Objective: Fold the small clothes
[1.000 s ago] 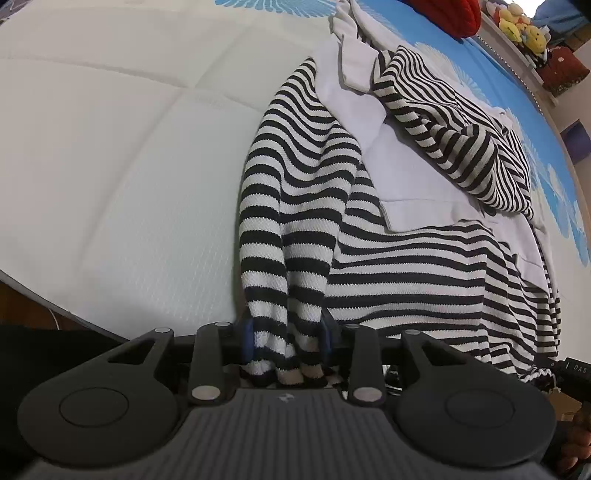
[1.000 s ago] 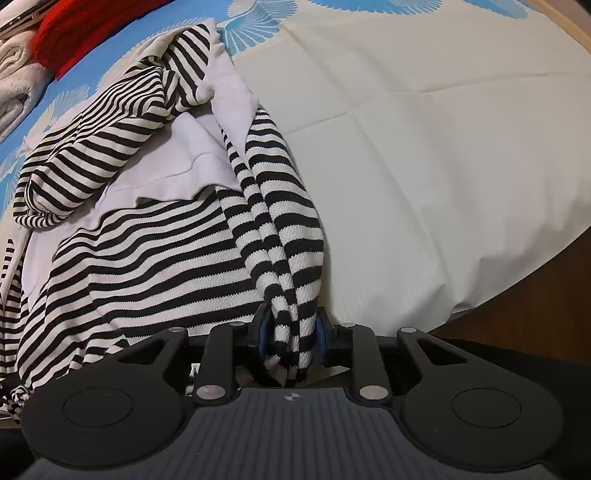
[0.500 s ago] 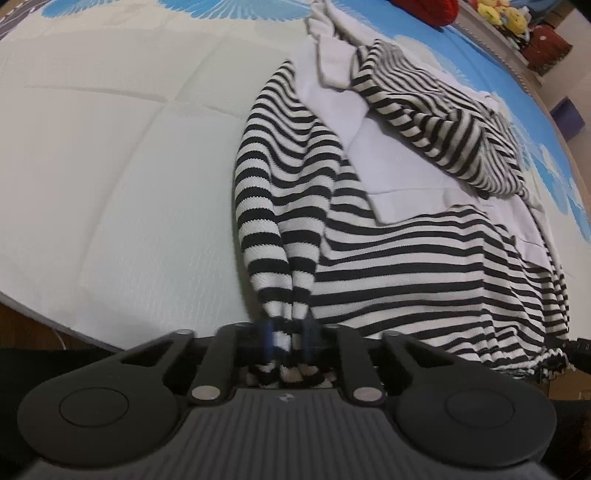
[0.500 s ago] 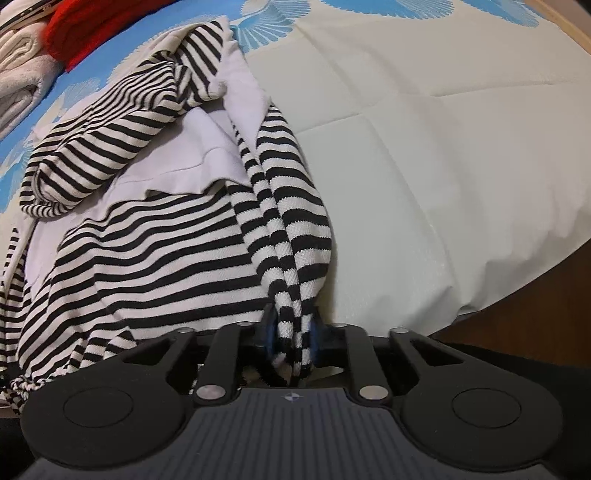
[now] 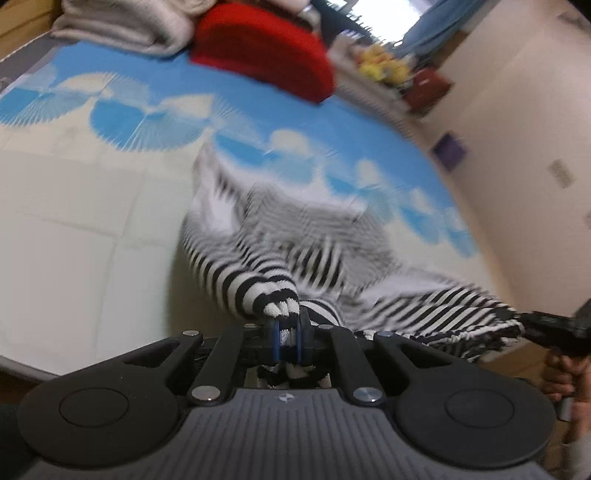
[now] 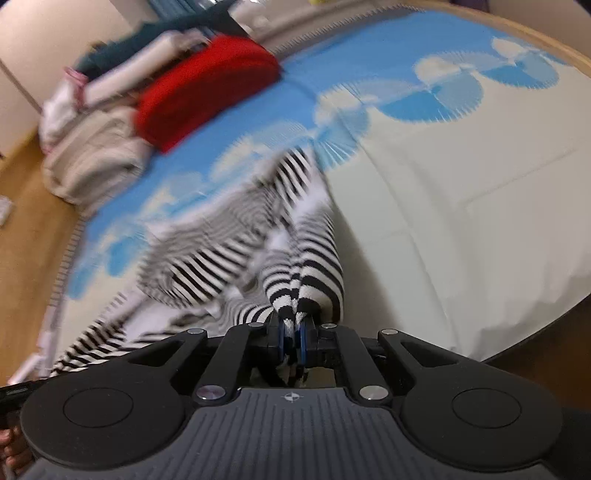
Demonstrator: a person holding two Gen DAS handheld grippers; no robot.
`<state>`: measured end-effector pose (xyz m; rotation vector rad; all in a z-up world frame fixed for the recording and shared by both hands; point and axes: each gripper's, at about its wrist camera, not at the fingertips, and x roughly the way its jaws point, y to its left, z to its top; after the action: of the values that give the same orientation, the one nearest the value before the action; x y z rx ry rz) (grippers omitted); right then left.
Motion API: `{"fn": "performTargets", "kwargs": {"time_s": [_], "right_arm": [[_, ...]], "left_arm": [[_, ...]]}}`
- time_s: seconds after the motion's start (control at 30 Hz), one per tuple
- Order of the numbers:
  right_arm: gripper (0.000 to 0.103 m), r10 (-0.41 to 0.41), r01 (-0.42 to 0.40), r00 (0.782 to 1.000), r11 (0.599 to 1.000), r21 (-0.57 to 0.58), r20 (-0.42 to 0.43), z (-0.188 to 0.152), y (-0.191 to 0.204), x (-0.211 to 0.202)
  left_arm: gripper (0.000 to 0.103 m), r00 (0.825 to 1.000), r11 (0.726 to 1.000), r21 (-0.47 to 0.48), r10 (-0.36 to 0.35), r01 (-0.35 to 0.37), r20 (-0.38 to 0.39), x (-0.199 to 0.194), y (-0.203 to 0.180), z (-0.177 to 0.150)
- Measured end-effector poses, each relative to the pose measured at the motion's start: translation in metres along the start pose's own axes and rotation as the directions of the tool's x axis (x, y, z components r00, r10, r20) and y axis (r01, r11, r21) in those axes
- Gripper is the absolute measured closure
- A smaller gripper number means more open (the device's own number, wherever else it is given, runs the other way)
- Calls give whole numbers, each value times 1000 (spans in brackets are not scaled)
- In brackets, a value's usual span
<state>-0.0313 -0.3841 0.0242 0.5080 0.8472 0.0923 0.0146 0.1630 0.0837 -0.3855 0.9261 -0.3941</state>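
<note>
A black-and-white striped sweater (image 5: pixel 295 236) lies on the bed, blurred by motion. My left gripper (image 5: pixel 287 338) is shut on one bottom corner of the sweater, bunched between the blue pads. My right gripper (image 6: pixel 291 341) is shut on the other bottom corner of the sweater (image 6: pixel 306 266). Both held ends are raised off the mattress, and the cloth hangs back from them toward the bed. The right gripper's tip also shows at the right edge of the left wrist view (image 5: pixel 554 326).
The bed has a white and blue fan-pattern sheet (image 5: pixel 74 221). A red cushion (image 5: pixel 266 51) and folded pale towels (image 5: pixel 122 22) sit at the far end; they show in the right wrist view too (image 6: pixel 203 85). The mattress edge (image 6: pixel 517 325) drops to a wooden floor (image 6: pixel 26 206).
Both grippers closed fully on the sweater's bottom corners and lifted them, swinging up and forward. The views now tilt up toward the far end of the bed, and the sweater is moving.
</note>
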Motion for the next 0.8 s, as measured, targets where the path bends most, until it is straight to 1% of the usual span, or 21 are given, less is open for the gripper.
{"fn": "performTargets", "kwargs": {"time_s": [0.07,0.1,0.17,0.2,0.3,0.37,0.43,0.5,0.53,0.57,0.6,0.63,0.67,0.7,0.73,0.8], "right_arm": [[96,41,-41,999,999,-9,19,4,6,-23],[96,53,-53,998,999,-8,26,9,8,-29],[96,63,-63,997,998,4,36,23,10,-27],[96,65,-65,997,998,6,39,30,10,-21],[96,40,-41,998,999,26,43,62,10,23],[96,13,-14,999,999,33,33,84,7,67],[95,-14,14,1000,996,88,2,103,-3,118],[92,-31,33,999,992,125,-15,113,-13,162],[87,-61,62,998,989,134,-17,116,-19,183],[83,-86,87,996,987,137,-13,113,-22,195],[83,-100,101,995,986,135,-13,112,-26,207],[83,-111,114,993,984,140,-32,112,-28,217],[83,-118,125,992,978,167,-49,116,-29,223],[82,-100,106,994,974,202,-35,119,-31,223],[79,-75,76,997,972,224,-16,123,-32,221],[77,-49,42,998,977,210,25,129,-30,214]], "left_arm": [[95,999,999,-8,-40,40,10,-9,1,10],[95,998,998,-34,-56,57,9,-7,4,16],[94,996,993,-79,-87,87,7,10,14,34],[94,997,993,-89,-82,82,4,22,19,44],[94,997,988,-141,-71,68,-23,79,43,79],[93,998,978,-203,-52,45,-32,124,64,104],[91,998,967,-254,-45,33,-42,165,87,122],[89,998,944,-331,0,-19,-58,198,114,130],[89,998,927,-374,9,-32,-64,208,124,129],[88,997,913,-406,10,-42,-79,215,131,130],[85,997,904,-425,11,-43,-79,216,133,133],[73,998,905,-425,0,-23,-55,213,132,137],[57,1000,914,-406,-16,4,-26,207,128,143],[51,1000,925,-378,-27,23,-6,203,124,146],[43,999,937,-347,-34,34,7,198,121,149],[42,999,953,-300,-44,43,3,191,113,146]]}}
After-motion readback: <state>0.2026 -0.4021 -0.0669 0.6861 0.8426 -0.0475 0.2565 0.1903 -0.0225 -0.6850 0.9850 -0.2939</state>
